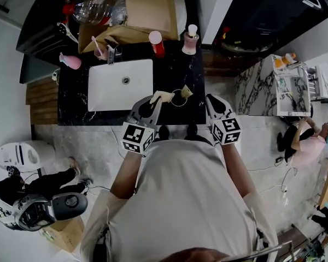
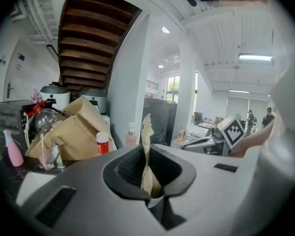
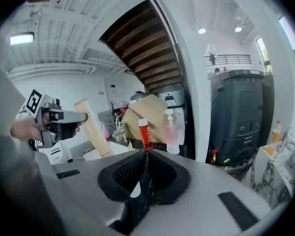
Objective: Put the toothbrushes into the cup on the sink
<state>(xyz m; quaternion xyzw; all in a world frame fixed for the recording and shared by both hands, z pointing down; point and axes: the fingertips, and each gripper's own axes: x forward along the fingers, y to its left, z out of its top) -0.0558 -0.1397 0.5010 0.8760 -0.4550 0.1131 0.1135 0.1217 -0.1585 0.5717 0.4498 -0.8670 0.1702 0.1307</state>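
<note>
Left fingers (image 2: 127, 170) are clamped on a toothbrush pack (image 2: 146, 146); right fingers (image 3: 122, 175) are closed, apparently empty. Carrying is judged in hand; alignment over the cup (image 2: 50, 157) is needed next.

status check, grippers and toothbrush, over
Left gripper shut on beige packet. Right gripper shut, nothing seen held. Cup behind sink, pink toothbrush inside. Nothing blocking.

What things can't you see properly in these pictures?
- Beige packet in the left hand-held gripper: its wrapping hides the contents, every view.
- White sliver low in the right hand-held gripper: right gripper view, too little shows.
- Cup by the sink: too small in the head view.
</note>
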